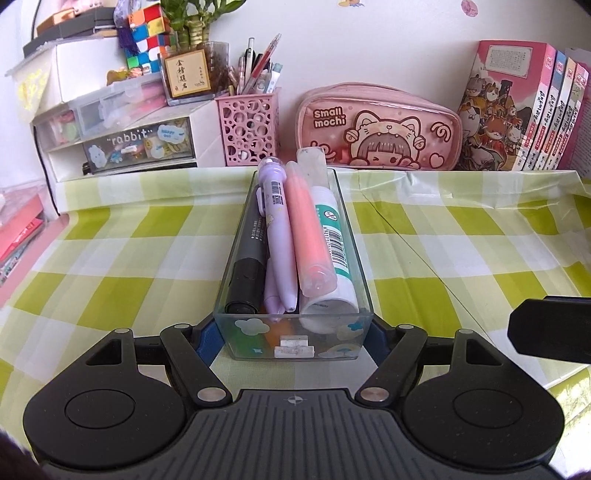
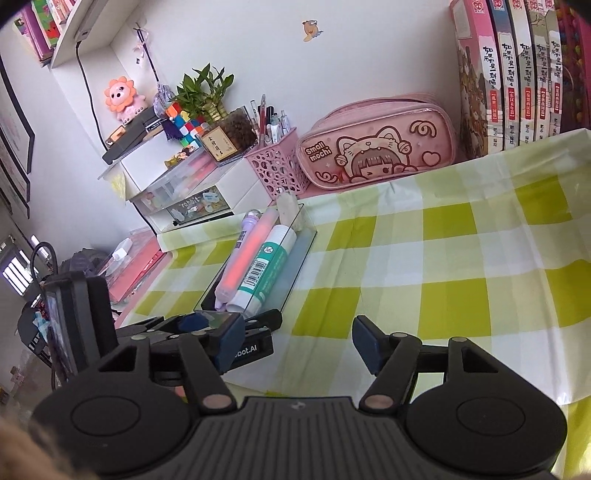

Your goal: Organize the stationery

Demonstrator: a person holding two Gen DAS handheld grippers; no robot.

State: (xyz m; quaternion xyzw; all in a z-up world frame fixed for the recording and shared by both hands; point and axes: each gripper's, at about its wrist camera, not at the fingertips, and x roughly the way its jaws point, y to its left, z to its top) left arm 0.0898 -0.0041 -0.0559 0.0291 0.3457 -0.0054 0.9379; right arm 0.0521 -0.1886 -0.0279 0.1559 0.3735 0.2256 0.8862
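left wrist view: left gripper (image 1: 293,338) pinching the near end of a clear tray (image 1: 236,314), blue pads pressed on its two side walls. tray lies lengthwise on a green-and-white checked cloth (image 1: 461,251), far end toward the wall. inside, l to r: black marker (image 1: 247,254), purple pen (image 1: 279,229), pink highlighter (image 1: 308,229), glue stick (image 1: 332,240) w/ teal label; a whitish eraser-like piece (image 1: 312,158) at the far end, id unclear. part of the right gripper shows as a black block at the r edge. behind the cloth, along the wall: drawer unit (image 1: 122,147) marked "rabbit", pink pen holder (image 1: 249,125) w/ pens, pink pencil case (image 1: 380,125) marked "small mochi", row of books (image 1: 535,110). puzzle cubes (image 1: 147,33) and a potted plant (image 1: 192,29) on top of the drawers.

right wrist view: right gripper (image 2: 299,343) spread, nothing between its fingers, over bare cloth just beside the tray's near end. left gripper seen from the side, at lower l, closed on that end. highlighter and glue stick visible in the tray; marker hidden. pink lion toy (image 2: 122,98) on a box above the drawers, upper l.
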